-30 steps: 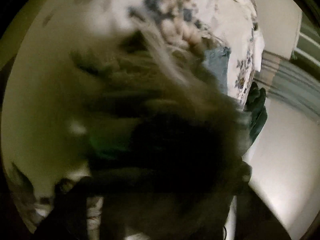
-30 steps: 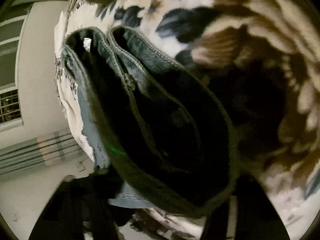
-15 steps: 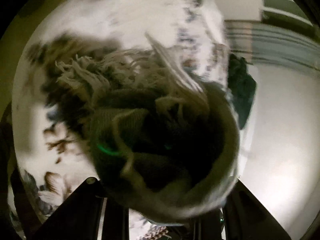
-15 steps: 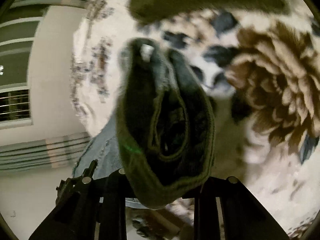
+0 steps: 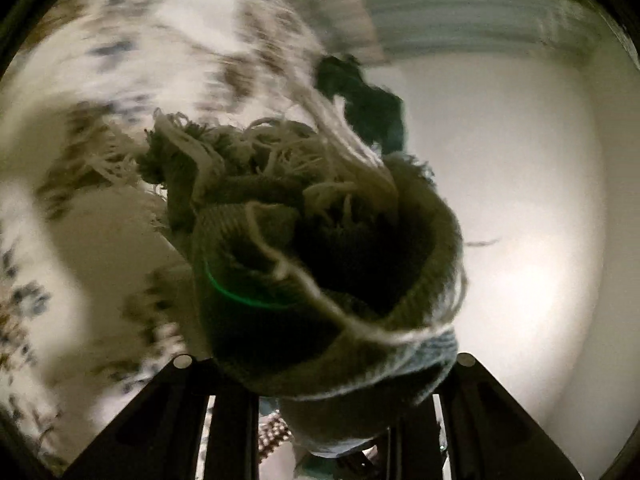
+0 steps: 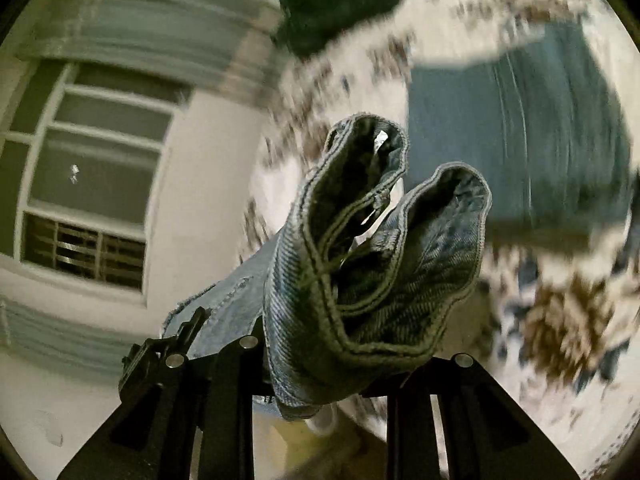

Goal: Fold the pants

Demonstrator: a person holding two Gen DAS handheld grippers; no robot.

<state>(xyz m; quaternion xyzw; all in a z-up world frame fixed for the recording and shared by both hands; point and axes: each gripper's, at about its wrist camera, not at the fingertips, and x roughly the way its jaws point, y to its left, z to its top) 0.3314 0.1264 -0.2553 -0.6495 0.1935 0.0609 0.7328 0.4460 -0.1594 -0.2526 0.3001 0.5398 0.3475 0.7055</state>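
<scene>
- In the left gripper (image 5: 320, 392), at 6 o'clock of its view, a bunched, frayed end of the jeans (image 5: 320, 248) is pinched between the black fingers (image 5: 232, 420); the cloth fills the middle of the frame.
- Pale loose threads (image 5: 280, 152) spill from the ragged edge toward 12 o'clock, and the fabric inside the fold looks dark, with a strip of light blue denim at 5 o'clock.
- Behind, a floral blanket (image 5: 160, 40) lies from 9 to 12 o'clock, blurred; a dark green cloth (image 5: 368, 100) sits at 1 o'clock against a pale wall (image 5: 520, 200).
- The right gripper (image 6: 320, 392) is clamped on a stitched, hemmed band of the jeans (image 6: 360, 260), which rises in two open loops toward 12 and 1 o'clock.
- The weave is faded blue with a darker seam line along each rim.
- More blue denim (image 6: 520, 128) lies on the blanket (image 6: 560, 320) at 2 o'clock, blurred.
- A window (image 6: 92, 180) shows at 9 o'clock.
</scene>
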